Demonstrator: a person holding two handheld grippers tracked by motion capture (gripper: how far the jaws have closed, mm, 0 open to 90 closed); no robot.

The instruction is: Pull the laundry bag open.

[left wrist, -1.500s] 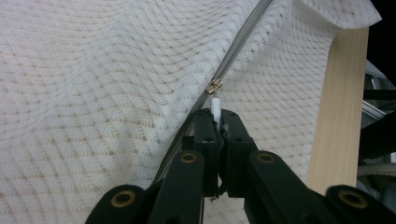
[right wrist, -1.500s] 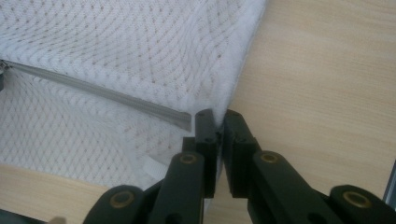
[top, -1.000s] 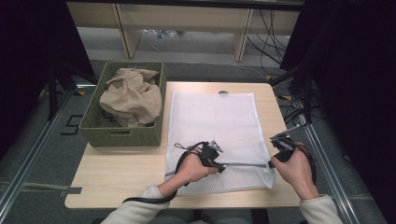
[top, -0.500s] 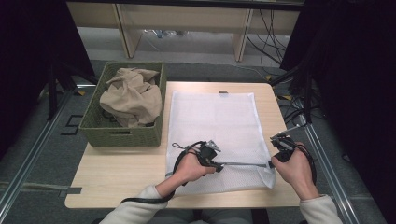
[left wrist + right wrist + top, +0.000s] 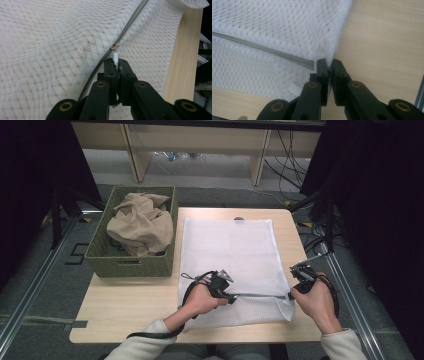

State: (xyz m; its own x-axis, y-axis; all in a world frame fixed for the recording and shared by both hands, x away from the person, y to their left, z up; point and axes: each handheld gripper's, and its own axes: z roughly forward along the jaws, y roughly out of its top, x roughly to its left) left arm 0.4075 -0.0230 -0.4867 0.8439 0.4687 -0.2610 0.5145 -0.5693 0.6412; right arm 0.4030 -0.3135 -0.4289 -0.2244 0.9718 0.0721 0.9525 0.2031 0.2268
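Light wooden table [image 5: 125, 307] on grey carpet [image 5: 45, 270].
Far side, a pale desk frame [image 5: 135, 150] with loose cables [image 5: 285, 165]; darkness both sides.

Even overhead light keeps the table [image 5: 150, 310] bright, surroundings fall dark, and both close-ups look soft and grainy.

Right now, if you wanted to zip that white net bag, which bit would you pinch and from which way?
Pinch the small white pull tab hanging off the brass slider, coming along the grey zipper line. The tab is thin and sticks out, so jaws close flat on it. The left hand-held gripper grips it so, while the right hand-held gripper pinches the bag's edge at the zipper's end.
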